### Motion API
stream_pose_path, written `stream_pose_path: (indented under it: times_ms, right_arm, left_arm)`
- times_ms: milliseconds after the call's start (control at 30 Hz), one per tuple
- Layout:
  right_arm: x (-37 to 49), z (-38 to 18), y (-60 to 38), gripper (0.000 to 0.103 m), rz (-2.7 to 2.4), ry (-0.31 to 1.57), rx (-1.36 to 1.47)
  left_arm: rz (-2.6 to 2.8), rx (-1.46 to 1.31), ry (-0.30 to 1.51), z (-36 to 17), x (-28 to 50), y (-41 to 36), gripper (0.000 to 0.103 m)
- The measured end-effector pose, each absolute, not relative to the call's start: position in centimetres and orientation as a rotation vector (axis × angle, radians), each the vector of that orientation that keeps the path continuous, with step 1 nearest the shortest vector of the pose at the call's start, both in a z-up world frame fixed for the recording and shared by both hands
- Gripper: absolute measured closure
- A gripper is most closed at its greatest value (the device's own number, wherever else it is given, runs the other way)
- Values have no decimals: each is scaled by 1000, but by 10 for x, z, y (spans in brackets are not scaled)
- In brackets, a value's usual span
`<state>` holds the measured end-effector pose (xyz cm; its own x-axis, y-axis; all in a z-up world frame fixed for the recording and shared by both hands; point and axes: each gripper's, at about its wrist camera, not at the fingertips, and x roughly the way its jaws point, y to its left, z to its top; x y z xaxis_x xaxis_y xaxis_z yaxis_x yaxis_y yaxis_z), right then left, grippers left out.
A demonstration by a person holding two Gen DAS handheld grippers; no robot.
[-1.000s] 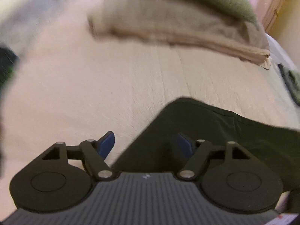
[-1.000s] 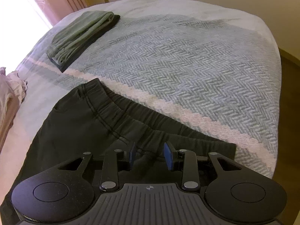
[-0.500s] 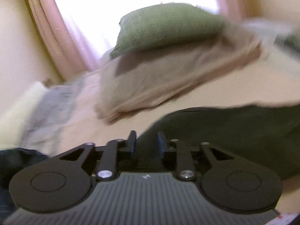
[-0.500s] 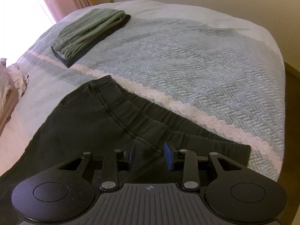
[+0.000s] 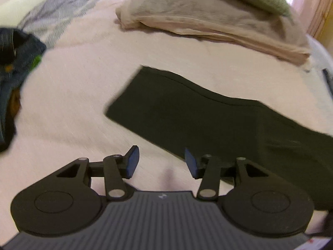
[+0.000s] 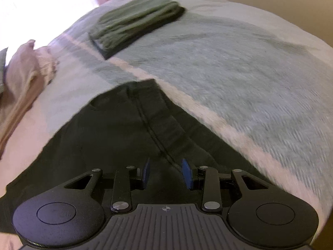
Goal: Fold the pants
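Pants [image 5: 208, 108] (far end cut off)

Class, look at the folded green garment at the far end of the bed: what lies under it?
Under the folded green garment a dark folded piece shows along its edges, on the grey-green blanket. What the dark piece is stays covered.

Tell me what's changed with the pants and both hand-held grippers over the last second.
The left hand-held gripper closed at the leg end of the black pants, then its jaws have just been opening; now only bedspread shows between them and the hem lies flat ahead. The right hand-held gripper rolled slightly, so its view tilted. Unchanged: it hangs open over the waistband, and the folded green stack is unmoved.
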<state>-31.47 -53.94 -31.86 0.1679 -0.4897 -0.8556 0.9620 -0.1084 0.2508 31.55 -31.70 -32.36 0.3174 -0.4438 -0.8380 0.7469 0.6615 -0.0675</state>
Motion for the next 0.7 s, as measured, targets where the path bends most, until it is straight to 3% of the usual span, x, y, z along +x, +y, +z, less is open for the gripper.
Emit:
stream_pose_path:
  times_ms: [133, 500, 567, 667, 700]
  right_arm:
    - [-325, -322, -574, 55, -1212, 599, 1009]
    - [-382, -379, -689, 56, -784, 503, 1094]
    - [-387, -394, -703, 59, -710, 480, 1138]
    - [-390, -417, -722, 72, -586, 408, 1232]
    - [-392, -424, -727, 85, -567, 386, 1260]
  left_arm:
    - [-763, 307, 990, -320, 276, -311, 58]
    - [-489, 111, 1054, -293, 202, -305, 53]
    - [-478, 115, 1057, -290, 179, -308, 52]
    - [-463, 131, 1073, -291, 150, -312, 52]
    - [-454, 138, 1071, -291, 141, -313, 52]
